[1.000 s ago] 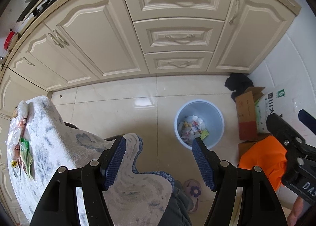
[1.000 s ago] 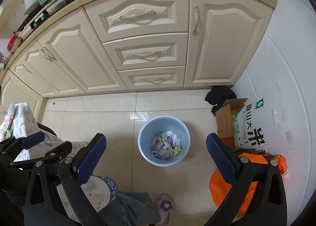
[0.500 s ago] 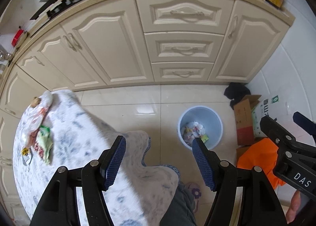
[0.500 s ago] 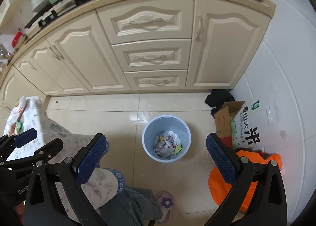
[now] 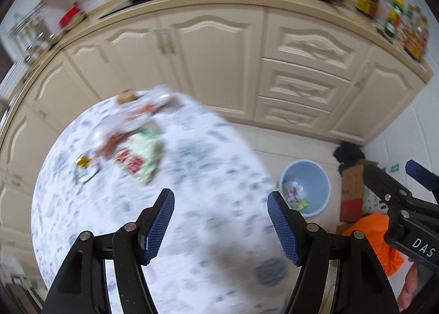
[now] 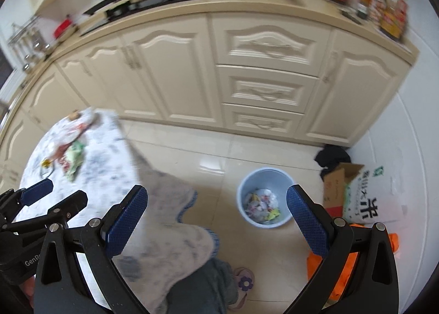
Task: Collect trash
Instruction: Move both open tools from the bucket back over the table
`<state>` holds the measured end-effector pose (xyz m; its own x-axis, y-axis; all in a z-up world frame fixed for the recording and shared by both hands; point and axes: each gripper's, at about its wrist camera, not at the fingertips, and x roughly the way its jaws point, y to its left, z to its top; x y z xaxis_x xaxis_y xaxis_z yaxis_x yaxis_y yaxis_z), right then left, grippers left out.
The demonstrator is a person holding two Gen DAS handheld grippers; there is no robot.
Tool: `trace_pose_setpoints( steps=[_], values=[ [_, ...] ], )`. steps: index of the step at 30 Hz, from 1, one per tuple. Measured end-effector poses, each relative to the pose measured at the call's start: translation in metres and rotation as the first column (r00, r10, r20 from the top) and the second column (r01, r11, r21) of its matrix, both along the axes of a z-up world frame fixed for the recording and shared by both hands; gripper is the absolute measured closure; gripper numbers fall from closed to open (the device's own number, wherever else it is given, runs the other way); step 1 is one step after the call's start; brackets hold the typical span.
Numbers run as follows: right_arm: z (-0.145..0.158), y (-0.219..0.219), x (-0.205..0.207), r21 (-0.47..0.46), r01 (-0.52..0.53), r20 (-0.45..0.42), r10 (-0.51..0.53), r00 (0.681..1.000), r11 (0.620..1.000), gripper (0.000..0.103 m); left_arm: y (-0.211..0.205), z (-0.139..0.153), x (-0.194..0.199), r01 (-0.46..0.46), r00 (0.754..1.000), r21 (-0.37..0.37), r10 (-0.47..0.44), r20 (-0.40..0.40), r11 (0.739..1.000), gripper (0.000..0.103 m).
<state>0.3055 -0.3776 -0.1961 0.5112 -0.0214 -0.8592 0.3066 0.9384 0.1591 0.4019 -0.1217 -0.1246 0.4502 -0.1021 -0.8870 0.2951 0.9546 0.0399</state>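
Left wrist view: we see trash wrappers (image 5: 131,146) on round table (image 5: 208,149), ahead-left of our left gripper (image 5: 221,220), well apart; jaws spread, empty. Right gripper (image 6: 216,220) jaws spread, empty, above bin (image 6: 264,196).

The right gripper (image 6: 216,215) hung with jaws apart and empty. A blue bin (image 6: 248,186) of wrappers stood at four o'clock; table litter (image 6: 72,157) lay at nine.
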Motion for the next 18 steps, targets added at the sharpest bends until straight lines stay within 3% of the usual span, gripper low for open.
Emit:
trace_pose_setpoints(
  steps=[9, 18],
  values=[
    [0.003, 0.099, 0.039, -0.009, -0.181, -0.019, 0.181, 0.983, 0.983, 0.001, 0.113, 0.012, 0.007, -0.19, 0.982, -0.03, 0.189, -0.021, 0.981, 0.037],
    [-0.008, 0.179, 0.074, -0.019, -0.308, -0.058, 0.306, 0.95, 0.951, 0.001, 0.195, 0.006, 0.019, -0.31, 0.95, -0.055, 0.307, -0.046, 0.949, 0.037]
  ],
)
